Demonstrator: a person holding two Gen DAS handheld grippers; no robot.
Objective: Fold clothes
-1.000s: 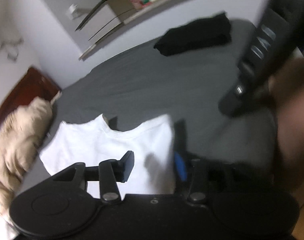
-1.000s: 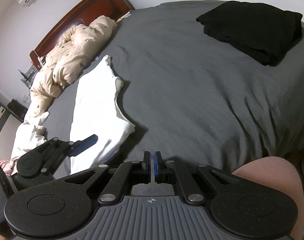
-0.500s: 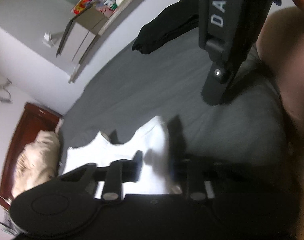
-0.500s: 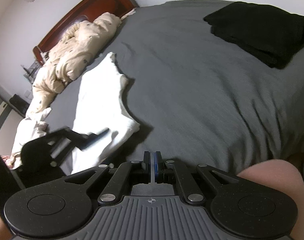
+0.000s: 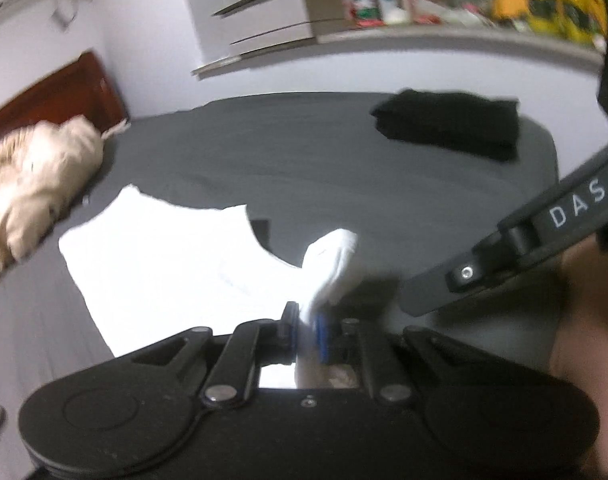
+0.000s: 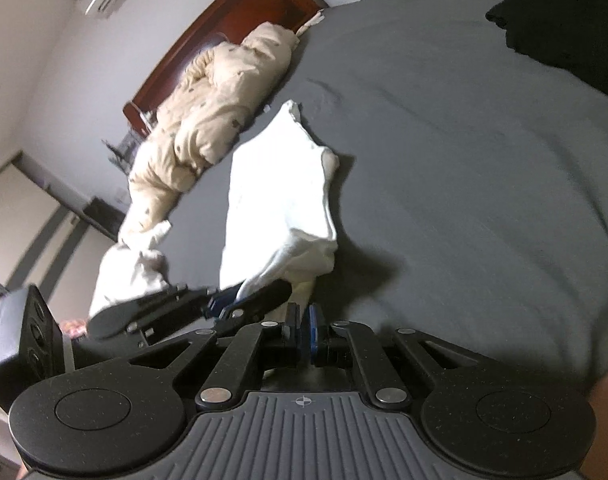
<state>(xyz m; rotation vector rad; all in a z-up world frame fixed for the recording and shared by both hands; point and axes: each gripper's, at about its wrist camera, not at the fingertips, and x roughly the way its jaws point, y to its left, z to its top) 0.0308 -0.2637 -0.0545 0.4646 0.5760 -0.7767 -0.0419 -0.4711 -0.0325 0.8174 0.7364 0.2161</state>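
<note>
On the grey bed (image 5: 344, 168), the beige quilt (image 5: 31, 184) lies bunched along the left edge by the headboard (image 5: 51, 92), as it did a second ago. Beside it the white shirt (image 5: 175, 268) lies on the near left part of the bed. A second ago it lay flat with its collar edge level; now its near right corner is lifted into a raised fold, with a fresh shadow on the sheet behind it.

The left gripper (image 5: 306, 332) stood spread over the shirt a second ago. Its jaws are now closing and already pinch that lifted corner, with white cloth bunched between the pads. The right wrist view shows the same: the left gripper (image 6: 227, 300) reaches in from the left and the shirt (image 6: 279, 188) rises into it, where before it lay flat beside the open fingers.

The right gripper (image 6: 304, 330) was pressed together a second ago; now its jaws are opening, a narrow gap shows between the pads and nothing is in it. It hangs over bare sheet at the near edge, just right of the shirt's lifted corner.

The folded black garment (image 5: 452, 124) sits at the far right corner of the bed, unmoved.
</note>
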